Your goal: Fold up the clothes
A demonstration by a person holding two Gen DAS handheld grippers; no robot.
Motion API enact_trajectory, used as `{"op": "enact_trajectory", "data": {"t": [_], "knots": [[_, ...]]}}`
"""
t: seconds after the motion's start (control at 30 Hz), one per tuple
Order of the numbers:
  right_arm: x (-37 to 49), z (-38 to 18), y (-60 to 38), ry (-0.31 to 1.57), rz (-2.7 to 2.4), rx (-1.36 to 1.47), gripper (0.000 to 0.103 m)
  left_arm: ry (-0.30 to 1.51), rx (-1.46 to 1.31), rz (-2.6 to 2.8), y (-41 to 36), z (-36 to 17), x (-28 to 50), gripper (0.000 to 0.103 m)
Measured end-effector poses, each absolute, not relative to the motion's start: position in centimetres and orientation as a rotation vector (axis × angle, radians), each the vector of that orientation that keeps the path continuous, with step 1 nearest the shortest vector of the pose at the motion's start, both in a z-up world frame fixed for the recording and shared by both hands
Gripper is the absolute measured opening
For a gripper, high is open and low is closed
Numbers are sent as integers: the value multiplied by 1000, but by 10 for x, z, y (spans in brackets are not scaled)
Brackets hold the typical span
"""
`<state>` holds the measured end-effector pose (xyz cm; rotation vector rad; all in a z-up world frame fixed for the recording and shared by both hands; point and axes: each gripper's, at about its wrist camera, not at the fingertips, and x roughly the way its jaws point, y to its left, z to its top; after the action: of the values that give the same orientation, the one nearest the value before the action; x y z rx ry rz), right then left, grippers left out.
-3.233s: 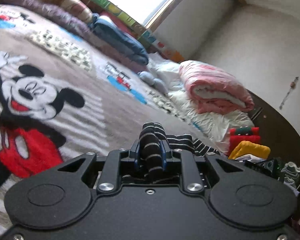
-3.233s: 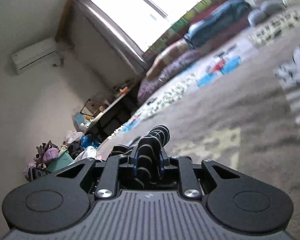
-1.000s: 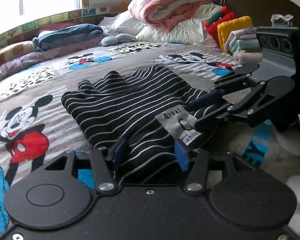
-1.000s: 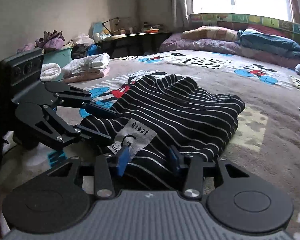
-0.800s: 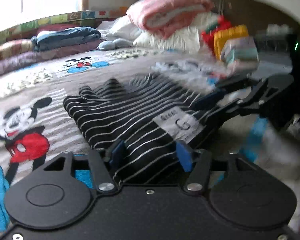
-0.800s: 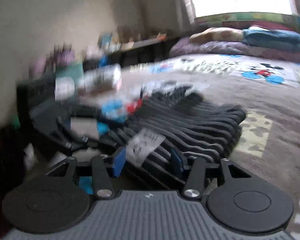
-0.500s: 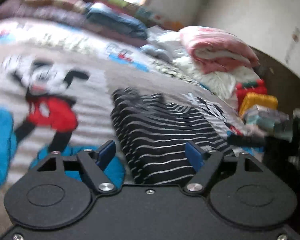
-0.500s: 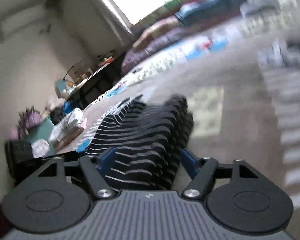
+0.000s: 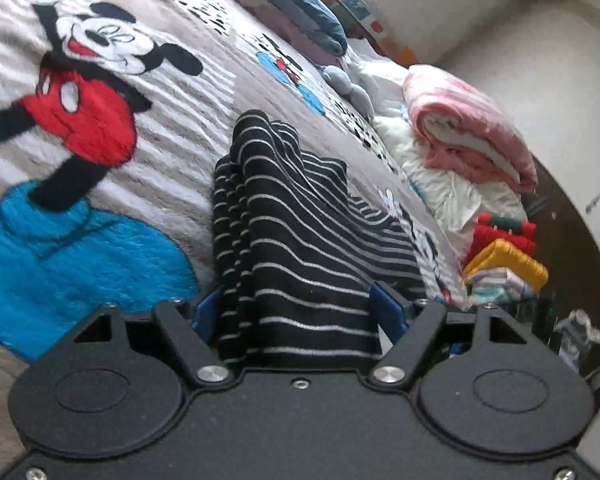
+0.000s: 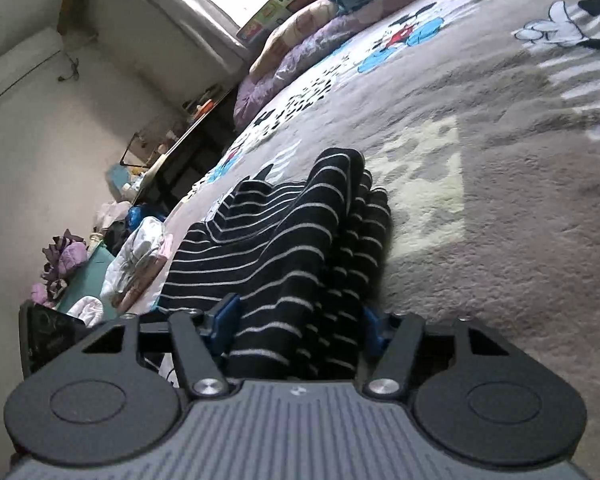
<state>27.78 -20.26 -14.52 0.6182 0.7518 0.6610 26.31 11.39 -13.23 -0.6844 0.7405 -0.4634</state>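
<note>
A second ago both sat level at the near edge; now the left hand-held gripper (image 9: 298, 308) and right hand-held gripper (image 10: 296, 320) have swung outward, each wide open astride an end of the folded striped top (image 9: 300, 236) on the bed (image 9: 172, 92), likely squaring it up.

The left tongs (image 9: 298, 306) sit at the lower centre of their frame, blue pads spread wide apart. The right tongs (image 10: 296, 320) sit likewise, pads parted, tilted leftward.
</note>
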Motion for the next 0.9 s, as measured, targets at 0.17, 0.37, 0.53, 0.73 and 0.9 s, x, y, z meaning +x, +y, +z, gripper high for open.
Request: {"op": "enact_trajectory", "data": {"t": [0.17,0.37,0.53,0.73,0.9], "knots": [[274,-145,-196,747,664,630,41,741,-761,-454,116,-137,265,45],[267,-131,-192,677,688,698,34,701,-878,-480,130,-138,259,33],[258,-91,-173,559,793,791,34,602,-944,-517,158,-111,241,33],[258,-74,-137,570,887,854,34,483,-981,-519,208,-74,200,33],[257,-121,-108,760,714,717,60,600,-895,-361,237,-103,182,44]]}}
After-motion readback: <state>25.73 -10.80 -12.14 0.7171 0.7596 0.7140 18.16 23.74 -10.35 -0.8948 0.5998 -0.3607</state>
